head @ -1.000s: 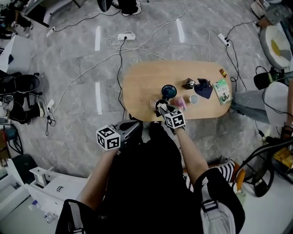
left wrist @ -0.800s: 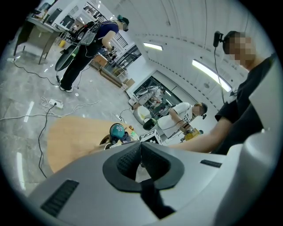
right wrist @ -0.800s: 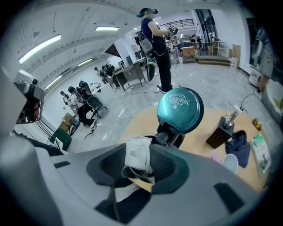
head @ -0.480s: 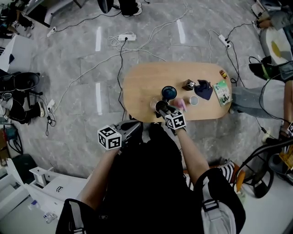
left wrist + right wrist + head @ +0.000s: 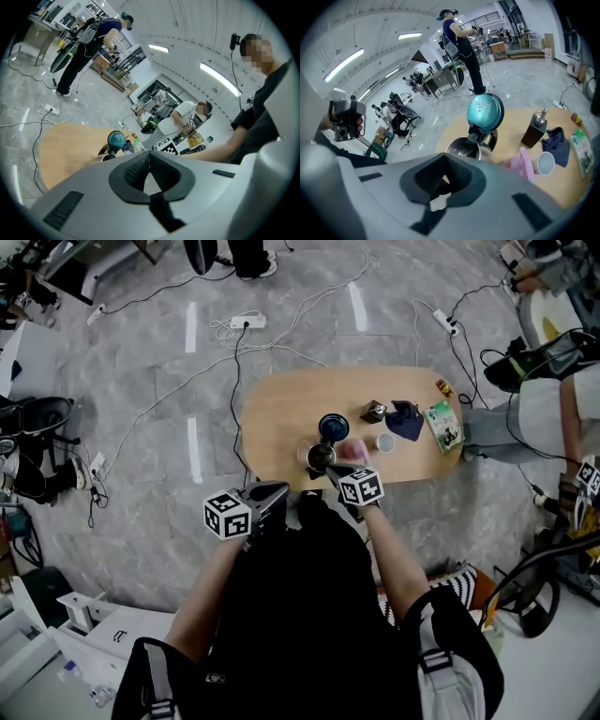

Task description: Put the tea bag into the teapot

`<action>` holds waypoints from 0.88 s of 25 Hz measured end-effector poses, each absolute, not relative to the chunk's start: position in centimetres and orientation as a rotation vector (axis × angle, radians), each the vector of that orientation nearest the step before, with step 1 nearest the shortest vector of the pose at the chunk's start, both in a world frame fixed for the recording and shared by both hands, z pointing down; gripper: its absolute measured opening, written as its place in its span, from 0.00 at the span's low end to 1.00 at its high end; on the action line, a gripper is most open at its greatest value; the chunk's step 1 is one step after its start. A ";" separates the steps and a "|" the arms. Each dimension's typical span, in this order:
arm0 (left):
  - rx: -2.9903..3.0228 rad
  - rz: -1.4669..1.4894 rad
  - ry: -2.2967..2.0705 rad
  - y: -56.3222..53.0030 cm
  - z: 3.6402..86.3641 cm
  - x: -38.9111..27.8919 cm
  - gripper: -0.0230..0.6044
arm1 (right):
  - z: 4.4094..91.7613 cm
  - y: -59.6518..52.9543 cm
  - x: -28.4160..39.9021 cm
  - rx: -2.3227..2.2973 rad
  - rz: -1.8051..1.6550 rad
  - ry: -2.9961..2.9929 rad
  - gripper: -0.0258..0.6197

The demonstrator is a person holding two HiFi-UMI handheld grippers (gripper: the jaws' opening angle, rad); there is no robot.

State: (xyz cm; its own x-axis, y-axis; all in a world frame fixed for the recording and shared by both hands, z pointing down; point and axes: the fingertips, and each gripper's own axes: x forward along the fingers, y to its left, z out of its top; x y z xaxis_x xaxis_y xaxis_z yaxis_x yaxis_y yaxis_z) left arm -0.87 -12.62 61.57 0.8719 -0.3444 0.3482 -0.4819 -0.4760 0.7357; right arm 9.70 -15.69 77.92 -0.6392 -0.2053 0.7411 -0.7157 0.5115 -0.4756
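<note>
The steel teapot [image 5: 320, 457] stands near the front edge of the wooden table [image 5: 281, 413], its teal lid [image 5: 333, 427] tipped up and open. In the right gripper view the teapot's mouth [image 5: 463, 147] and the lid [image 5: 485, 111] lie just beyond the jaws. My right gripper [image 5: 337, 472] hovers at the table's front edge beside the teapot. It is shut [image 5: 443, 180], with nothing visible between its pads. No tea bag shows in any view. My left gripper [image 5: 277, 493] hangs off the table's front edge, shut [image 5: 149, 164] and empty.
Right of the teapot lie a pink item [image 5: 354, 450], a white cup [image 5: 384, 442], a dark pump bottle [image 5: 375, 412], a dark blue cloth [image 5: 406, 420] and a green packet [image 5: 442, 425]. Cables and power strips cross the floor. A seated person [image 5: 553, 413] is beyond the table's right end.
My right gripper has drawn back from over the teapot's mouth toward the table's front edge, so the mouth now shows. The left gripper has stayed in place.
</note>
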 end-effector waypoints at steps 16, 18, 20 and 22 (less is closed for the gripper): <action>2.141 0.171 -0.518 -11.0 62.6 2.9 0.06 | 71.4 -10.8 9.8 0.687 0.966 -2.277 0.05; 2.138 0.173 -0.507 -10.6 62.9 3.3 0.06 | 70.4 -10.3 9.9 0.689 0.945 -2.295 0.05; 2.142 0.178 -0.495 -10.4 63.2 3.7 0.06 | 69.4 -10.1 10.0 0.697 0.925 -2.316 0.05; 2.148 0.182 -0.482 -10.3 63.4 4.1 0.06 | 68.5 -9.9 9.9 0.706 0.909 -2.337 0.05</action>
State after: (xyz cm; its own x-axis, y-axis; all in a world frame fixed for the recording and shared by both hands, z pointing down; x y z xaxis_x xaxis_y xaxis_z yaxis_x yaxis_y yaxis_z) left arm 4.06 -10.28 63.36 0.9131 -0.2723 0.3034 -0.4049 -0.5196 0.7524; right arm 9.91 -9.87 68.48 -0.7227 -0.2740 0.6345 -0.6306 0.6371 -0.4432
